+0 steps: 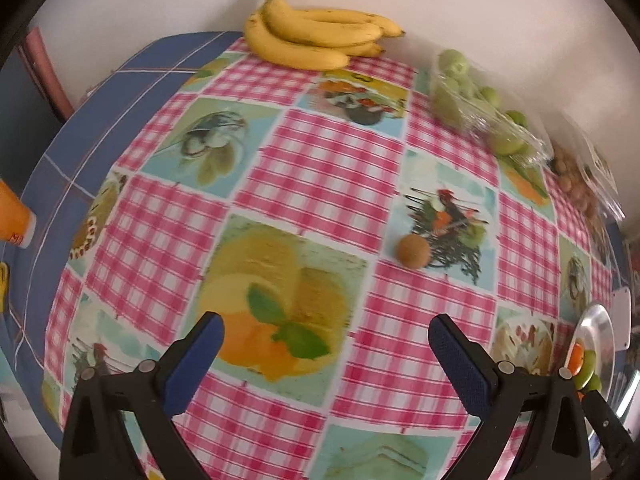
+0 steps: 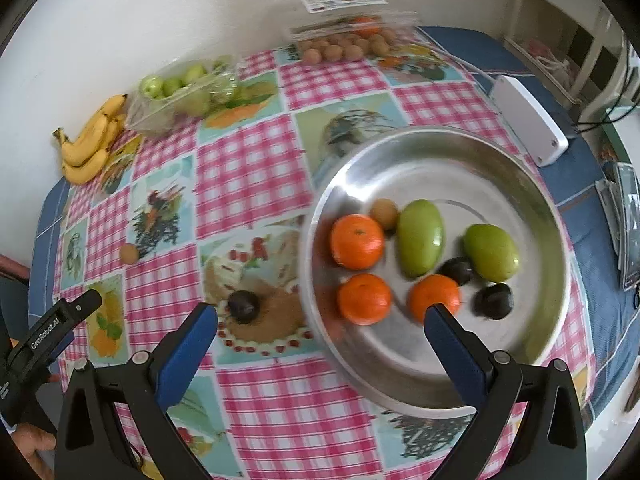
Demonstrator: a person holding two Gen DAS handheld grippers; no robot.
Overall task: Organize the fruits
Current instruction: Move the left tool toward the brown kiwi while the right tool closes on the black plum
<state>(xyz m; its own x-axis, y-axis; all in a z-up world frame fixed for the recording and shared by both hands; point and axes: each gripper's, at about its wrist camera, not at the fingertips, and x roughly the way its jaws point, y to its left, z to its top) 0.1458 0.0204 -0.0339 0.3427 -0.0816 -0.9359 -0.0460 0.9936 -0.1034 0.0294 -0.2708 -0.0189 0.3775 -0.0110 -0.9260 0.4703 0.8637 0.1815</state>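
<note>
Tablecloth (image 1: 320, 168) carries a brown fruit (image 1: 413, 251); only right wrist shows dark fruit (image 2: 243, 306).

Left tongs (image 1: 324, 354) and right tongs (image 2: 320, 342) both spread wide (nothing between the fingers), angled downward.

Fruit-filled metal bowl (image 2: 532, 184) (fingers (image 2: 456, 344) apart)

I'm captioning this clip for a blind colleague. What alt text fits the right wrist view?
The open right gripper hovers above a metal bowl holding three oranges, two green mangoes, two dark fruits and a small brown fruit. A dark fruit and a brown fruit lie loose on the checked tablecloth; bananas sit far left.
</note>
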